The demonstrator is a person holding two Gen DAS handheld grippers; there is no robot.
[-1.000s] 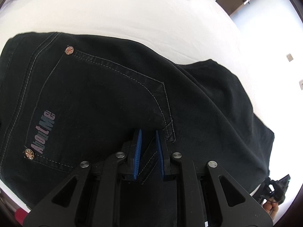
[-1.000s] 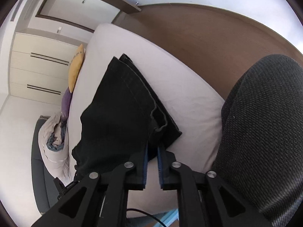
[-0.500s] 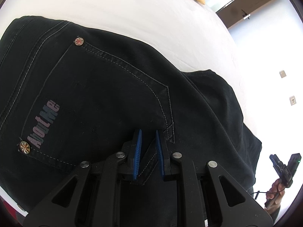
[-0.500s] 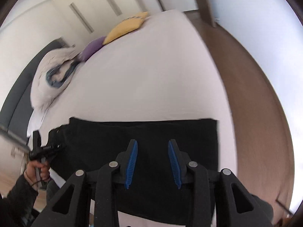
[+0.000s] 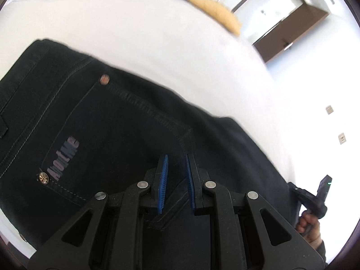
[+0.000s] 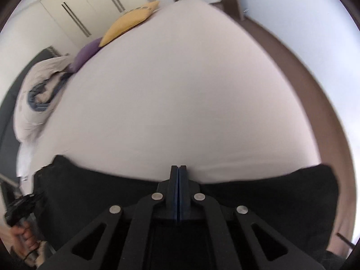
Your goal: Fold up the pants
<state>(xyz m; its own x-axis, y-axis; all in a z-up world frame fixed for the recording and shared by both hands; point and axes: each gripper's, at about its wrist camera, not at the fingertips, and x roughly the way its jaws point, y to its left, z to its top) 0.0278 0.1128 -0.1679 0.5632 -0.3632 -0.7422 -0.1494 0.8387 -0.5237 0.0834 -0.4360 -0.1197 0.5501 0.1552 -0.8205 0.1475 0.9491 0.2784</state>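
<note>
Black jeans [image 5: 112, 123] lie flat on the white bed sheet [image 5: 157, 45], back pocket with a logo facing up. My left gripper [image 5: 176, 157] is shut on a stitched fold of the jeans that runs between its blue pads [image 5: 163, 180]. In the right wrist view the jeans [image 6: 90, 191] form a dark band across the bottom. My right gripper [image 6: 178, 167] hovers at their far edge, pads pressed together, no cloth seen between them. A hand [image 5: 309, 225] holding that gripper shows at the jeans' right end.
The white sheet [image 6: 180, 90] stretches away beyond the jeans. A yellow pillow [image 6: 130, 22], a purple pillow [image 6: 86, 54] and a bundled duvet [image 6: 38, 96] lie at the bed's far left. Brown floor [image 6: 303, 67] runs along the bed's right side.
My right gripper swung from the jeans' end to face across the bed, opened wide on the way, then closed. The left gripper tilted up a little and kept its fold.
</note>
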